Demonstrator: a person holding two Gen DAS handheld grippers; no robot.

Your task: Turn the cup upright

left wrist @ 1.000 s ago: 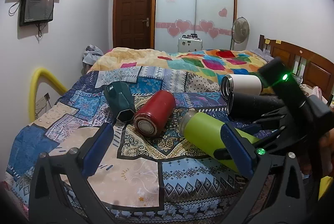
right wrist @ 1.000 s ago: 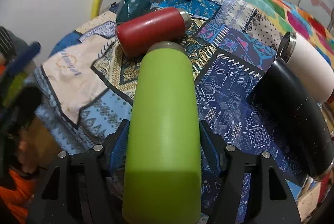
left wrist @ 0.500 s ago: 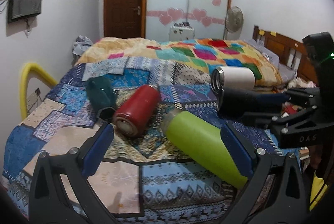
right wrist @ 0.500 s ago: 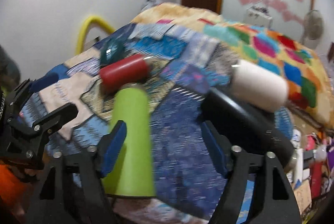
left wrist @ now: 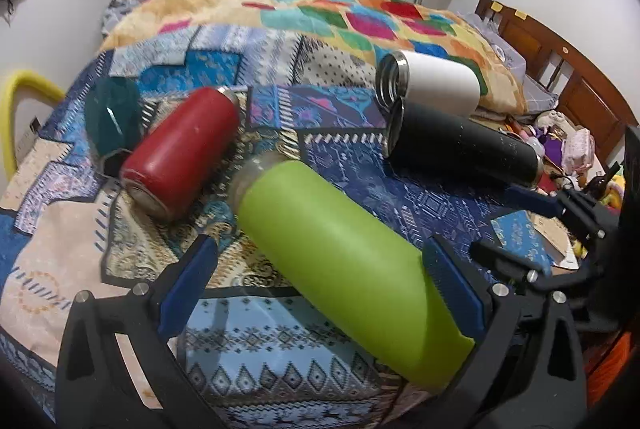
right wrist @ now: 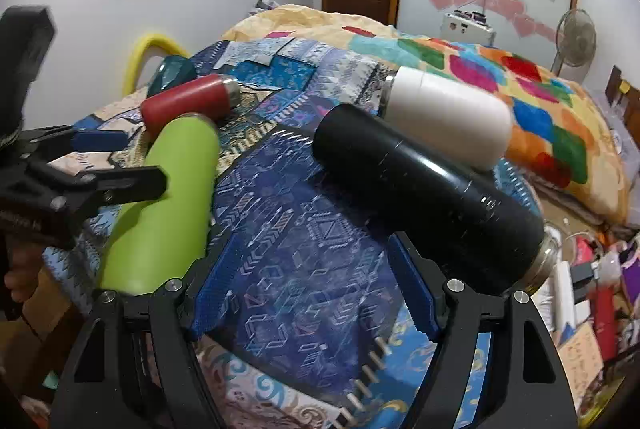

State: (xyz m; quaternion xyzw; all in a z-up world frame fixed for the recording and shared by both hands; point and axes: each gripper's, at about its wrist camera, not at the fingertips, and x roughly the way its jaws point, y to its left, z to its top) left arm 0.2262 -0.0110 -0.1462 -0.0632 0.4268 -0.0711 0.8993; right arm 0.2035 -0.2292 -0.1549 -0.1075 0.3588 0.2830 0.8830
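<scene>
Several cups lie on their sides on a patchwork bedspread. The lime green cup [left wrist: 344, 261] lies between the open fingers of my left gripper [left wrist: 320, 281], its base end toward the camera; the right pad [left wrist: 448, 277] is close to it, the left pad apart. It also shows in the right wrist view [right wrist: 168, 205]. My right gripper [right wrist: 312, 285] is open and empty over the blue quilt, beside the black cup [right wrist: 424, 193]. A red cup [left wrist: 184, 153], a white cup [left wrist: 436, 85] and a dark teal cup [left wrist: 112, 113] lie farther back.
The bed's near edge runs below both grippers. A yellow rail [left wrist: 20, 97] stands at the bed's left side. Clutter lies on the floor at the right [right wrist: 592, 289]. A wooden headboard [left wrist: 560, 69] is at the far right.
My right gripper let go of the green cup and moved right, toward the black cup. My left gripper came forward and down, so the green cup now lies between its open fingers.
</scene>
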